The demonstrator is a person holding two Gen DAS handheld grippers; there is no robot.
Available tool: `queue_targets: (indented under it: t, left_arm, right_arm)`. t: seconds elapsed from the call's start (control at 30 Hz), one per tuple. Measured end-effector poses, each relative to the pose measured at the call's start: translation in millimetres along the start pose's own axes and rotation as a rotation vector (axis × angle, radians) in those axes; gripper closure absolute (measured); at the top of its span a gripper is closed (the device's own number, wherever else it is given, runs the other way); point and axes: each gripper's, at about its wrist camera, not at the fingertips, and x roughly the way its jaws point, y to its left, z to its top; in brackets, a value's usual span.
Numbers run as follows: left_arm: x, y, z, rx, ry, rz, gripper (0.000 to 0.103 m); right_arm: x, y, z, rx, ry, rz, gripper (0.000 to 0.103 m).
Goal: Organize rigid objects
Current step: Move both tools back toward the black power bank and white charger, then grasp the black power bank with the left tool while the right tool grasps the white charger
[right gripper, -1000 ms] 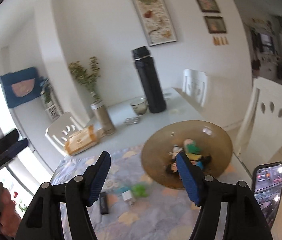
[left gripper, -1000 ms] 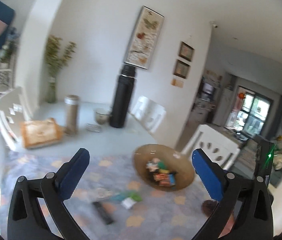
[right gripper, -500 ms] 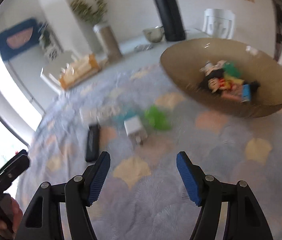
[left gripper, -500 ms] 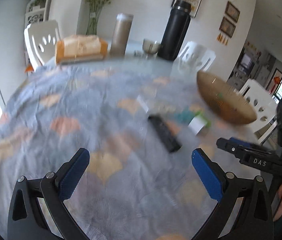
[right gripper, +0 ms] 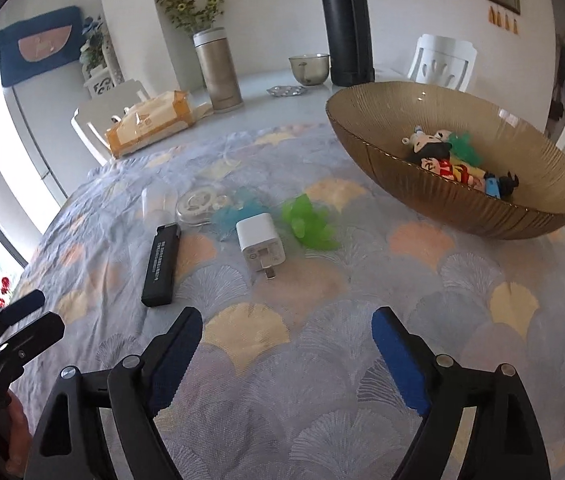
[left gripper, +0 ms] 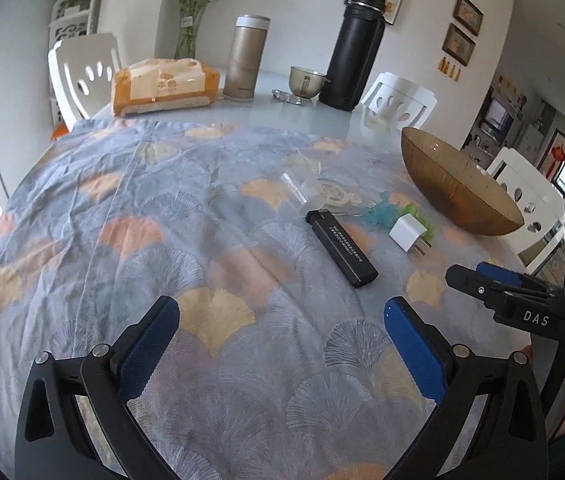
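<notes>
Now the right gripper (right gripper: 286,354) hangs low over the patterned cloth (right gripper: 322,360), jaws spread wide after just opening further, nothing between the blue pads. Just ahead of it lies the white charger plug (right gripper: 260,246), prongs pointing back toward the gripper, with the black lighter (right gripper: 161,266) lying lengthwise beside it, toward the window-side edge of the table. Behind the plug a green toy (right gripper: 310,222) and a blue translucent toy (right gripper: 234,212) sit close together, a clear round piece (right gripper: 198,206) next to them. Toward the other edge, the amber glass bowl (right gripper: 458,152) already holds several small figurines (right gripper: 442,160). Over on the left wrist view, the left gripper (left gripper: 282,340) is equally wide and empty above bare cloth, well short of the lighter (left gripper: 341,248) and plug (left gripper: 407,234). At the far edge of the table stand a tissue pack (left gripper: 164,86), a gold flask (left gripper: 244,58), a small glass cup (left gripper: 305,80) and a tall black thermos (left gripper: 356,48).
</notes>
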Motion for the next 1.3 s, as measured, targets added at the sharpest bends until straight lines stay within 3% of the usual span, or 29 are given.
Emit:
queue_targets:
  t: [0.37,0.47,0.53,0.63,0.8,0.97,1.07,1.2,1.23,1.3]
  left_arm:
    - [-3.7,-1.5,1.2,-0.016,-0.012,0.011,0.001]
    - [-9.8,-10.8,6.3,-0.003,0.004,0.041,0.001]
    - [-11.6,-19.0,12.3,0.013,0.028,0.079,0.001]
    - [-12.2,-31.3,27.6,0.022,0.054,0.062,0.001]
    - [6.2,-51.4,49.7,0.057,0.087,0.096,0.001]
    - [35.3,-54.3,50.2,0.070,0.109,0.116,0.002]
    - [44.8,-51.7,39.1,0.093,0.092,0.094,0.002]
    - [58.0,-52.7,33.9,0.097,0.138,0.070,0.002]
    - [59.1,-55.2,34.1,0.105,0.137,0.071,0.002]
    - [62.9,-60.6,36.3,0.122,0.133,0.079,0.002]
  right_arm:
    - [-5.5,3.7,-1.5,-0.021,-0.022,-0.020,0.017]
    - [-2.8,0.5,1.0,0.012,0.035,-0.033,0.017]
    - [2.3,1.2,5.8,0.029,0.150,-0.046,0.017]
    - [-7.9,9.8,20.9,-0.008,0.147,0.029,0.017]
    - [2.0,19.0,46.1,-0.086,0.152,-0.015,0.017]
    - [28.9,13.3,46.4,-0.047,0.185,0.024,0.018]
    - [44.2,0.0,36.1,0.010,0.256,0.087,0.017]
    - [37.9,-6.8,35.3,-0.017,0.188,0.056,0.018]
    - [38.4,-7.8,35.8,-0.027,0.176,0.050,0.020]
    - [42.7,-8.8,37.4,-0.045,0.184,0.046,0.036]
